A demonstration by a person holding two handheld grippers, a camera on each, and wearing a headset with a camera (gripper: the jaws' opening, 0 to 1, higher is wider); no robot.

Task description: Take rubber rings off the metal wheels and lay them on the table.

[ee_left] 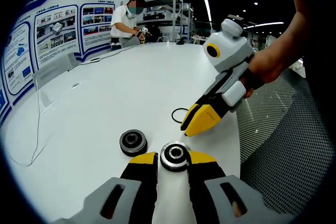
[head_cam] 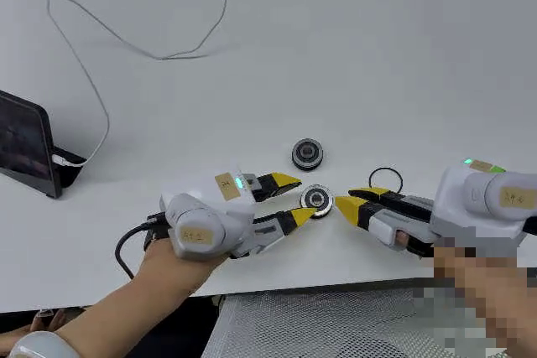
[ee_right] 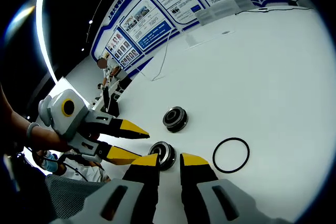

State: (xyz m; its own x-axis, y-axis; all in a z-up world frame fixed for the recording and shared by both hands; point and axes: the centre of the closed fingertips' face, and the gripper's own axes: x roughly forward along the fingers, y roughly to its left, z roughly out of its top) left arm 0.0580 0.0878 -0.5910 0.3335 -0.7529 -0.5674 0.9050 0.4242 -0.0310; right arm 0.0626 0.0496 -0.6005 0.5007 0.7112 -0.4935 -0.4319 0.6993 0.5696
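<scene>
head view downward, gripper views facing, sharing wheel (ee_left: 174,156)

1. On the table (head_cam: 377,56), near its front edge: near wheel (head_cam: 316,199), lying flat.
2. Reaching in from the left: left gripper (head_cam: 302,198), one jaw tip on either side of that wheel.
3. Just right of the same wheel: right gripper (head_cam: 346,200), pointing at it.
4. Behind the near wheel, a little apart: far wheel (head_cam: 307,153).
5. Right of both wheels, behind the right gripper: rubber ring (head_cam: 385,179), flat on the table.
6. Far left: tablet (head_cam: 23,144), propped up, with a cable (head_cam: 92,81) trailing back across the table.
</scene>
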